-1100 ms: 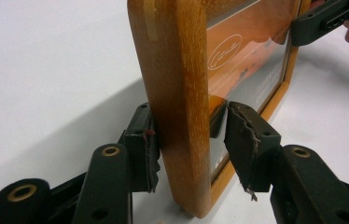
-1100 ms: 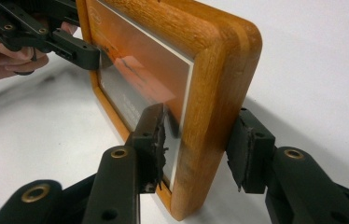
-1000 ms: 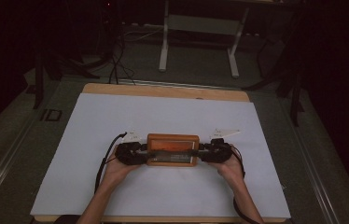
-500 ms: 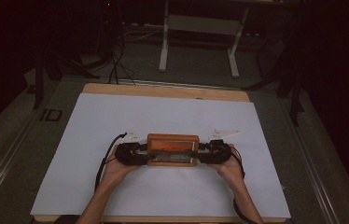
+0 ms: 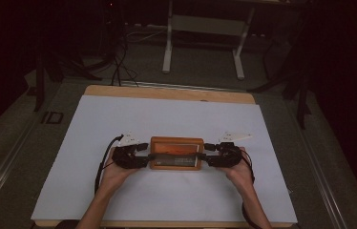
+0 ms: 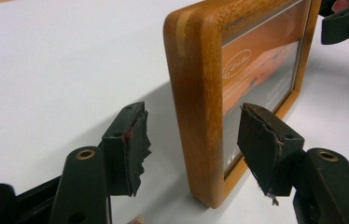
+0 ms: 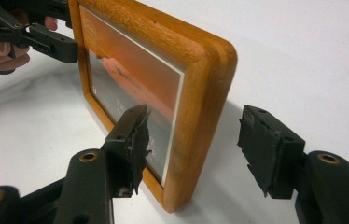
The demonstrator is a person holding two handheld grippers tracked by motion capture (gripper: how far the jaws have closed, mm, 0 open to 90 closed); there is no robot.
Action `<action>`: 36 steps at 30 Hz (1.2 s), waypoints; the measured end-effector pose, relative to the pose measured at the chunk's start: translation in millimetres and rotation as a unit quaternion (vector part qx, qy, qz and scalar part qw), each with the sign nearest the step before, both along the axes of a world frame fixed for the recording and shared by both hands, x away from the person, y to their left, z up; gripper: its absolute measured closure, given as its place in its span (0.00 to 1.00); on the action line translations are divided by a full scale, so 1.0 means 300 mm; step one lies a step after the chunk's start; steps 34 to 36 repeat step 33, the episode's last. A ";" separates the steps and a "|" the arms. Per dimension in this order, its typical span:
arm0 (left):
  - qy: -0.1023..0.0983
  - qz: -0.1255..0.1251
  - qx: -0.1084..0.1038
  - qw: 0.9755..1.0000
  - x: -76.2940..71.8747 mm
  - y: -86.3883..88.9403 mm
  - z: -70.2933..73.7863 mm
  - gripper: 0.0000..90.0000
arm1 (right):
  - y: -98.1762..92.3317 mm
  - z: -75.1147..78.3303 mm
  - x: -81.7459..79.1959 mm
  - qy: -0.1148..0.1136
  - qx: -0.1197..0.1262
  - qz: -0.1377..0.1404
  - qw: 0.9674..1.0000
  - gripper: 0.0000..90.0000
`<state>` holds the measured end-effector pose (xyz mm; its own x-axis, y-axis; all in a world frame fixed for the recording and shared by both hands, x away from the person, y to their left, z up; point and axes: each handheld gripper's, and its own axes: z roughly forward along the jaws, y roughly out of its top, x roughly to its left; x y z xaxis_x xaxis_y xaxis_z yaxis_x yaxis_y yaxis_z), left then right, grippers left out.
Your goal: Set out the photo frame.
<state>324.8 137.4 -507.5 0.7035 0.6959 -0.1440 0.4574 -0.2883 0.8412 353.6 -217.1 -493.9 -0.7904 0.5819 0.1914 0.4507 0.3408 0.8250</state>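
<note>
Comparing this moment with the high view a second ago, almost nothing has shifted: the rectangular wooden picture frame with an orange print behind glass stands in the same spot on the white-covered desk, near its front middle, and both hands sit where they sat, one at each short end. I judge from that stillness that the placing is essentially finished and the frame is balancing upright on its own long lower edge, so the step in hand is the let-go, not another adjustment.

The left gripper is spread wide, its torn black pads straddling the frame's rounded end with a clear gap on each side; neither pad touches the wood. The right gripper stands the same way at the opposite end, jaws parted, one on the glass side and one behind, both apart from the frame. Neither holds anything.

In each gripper view the other gripper shows at the far end of the frame, close to it; whether it touches there I cannot tell.
</note>
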 end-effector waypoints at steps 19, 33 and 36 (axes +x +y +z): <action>-0.013 0.054 0.027 0.998 -0.018 0.081 -0.006 0.45 | -0.084 -0.018 -0.010 0.006 -0.005 -0.016 1.000 0.48; 0.009 0.138 0.138 0.981 0.026 0.112 -0.061 0.45 | -0.164 -0.072 0.006 0.017 -0.049 -0.073 0.996 0.45; 0.009 0.138 0.138 0.981 0.026 0.112 -0.061 0.45 | -0.164 -0.072 0.006 0.017 -0.049 -0.073 0.996 0.45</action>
